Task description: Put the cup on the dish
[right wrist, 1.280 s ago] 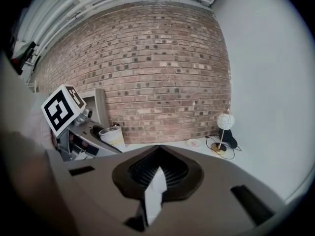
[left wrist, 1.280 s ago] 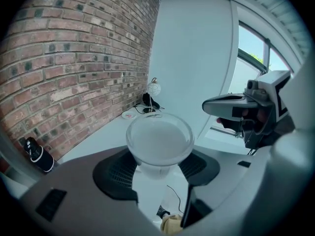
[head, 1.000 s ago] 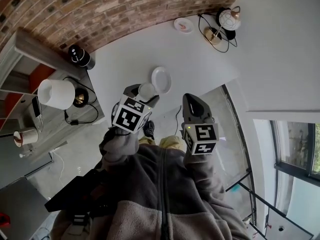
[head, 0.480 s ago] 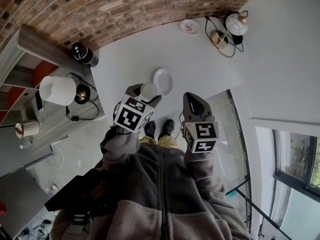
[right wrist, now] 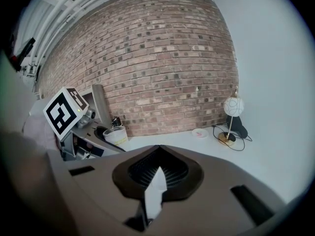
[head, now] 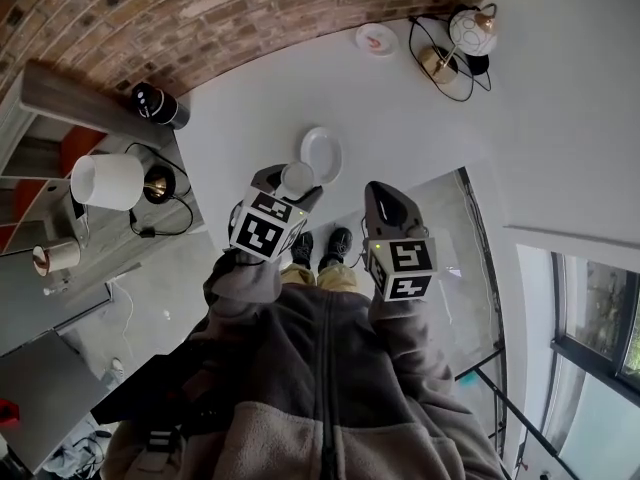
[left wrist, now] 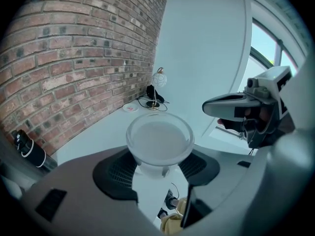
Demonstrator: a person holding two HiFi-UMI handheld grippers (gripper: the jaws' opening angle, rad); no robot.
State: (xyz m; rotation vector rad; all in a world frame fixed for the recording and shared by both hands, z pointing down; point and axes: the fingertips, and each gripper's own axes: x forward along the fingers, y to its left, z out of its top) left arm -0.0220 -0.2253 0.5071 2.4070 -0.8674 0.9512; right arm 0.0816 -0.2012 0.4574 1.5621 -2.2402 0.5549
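Note:
In the head view a white cup (head: 296, 178) sits between the jaws of my left gripper (head: 293, 185), which is shut on it. The cup hangs over the near edge of the white table (head: 260, 118), just left of and below the white dish (head: 321, 154). The left gripper view looks down into the cup (left wrist: 160, 140), held upright in my left gripper (left wrist: 160, 162). My right gripper (head: 381, 194) is shut with nothing in it, to the right of the cup and off the table's edge. The right gripper view shows the shut jaws of my right gripper (right wrist: 157, 154) and the cup (right wrist: 114, 134) at the left.
A small pink-marked saucer (head: 376, 38) and a globe lamp (head: 462, 33) with a black cord stand at the table's far right by the brick wall. On a side shelf at the left are a black speaker (head: 158, 106) and a white lampshade (head: 108, 180). The person's shoes (head: 335, 243) show below.
The view shifts a little. The cup stays held in my left gripper beside the dish, and the right gripper has hardly moved.

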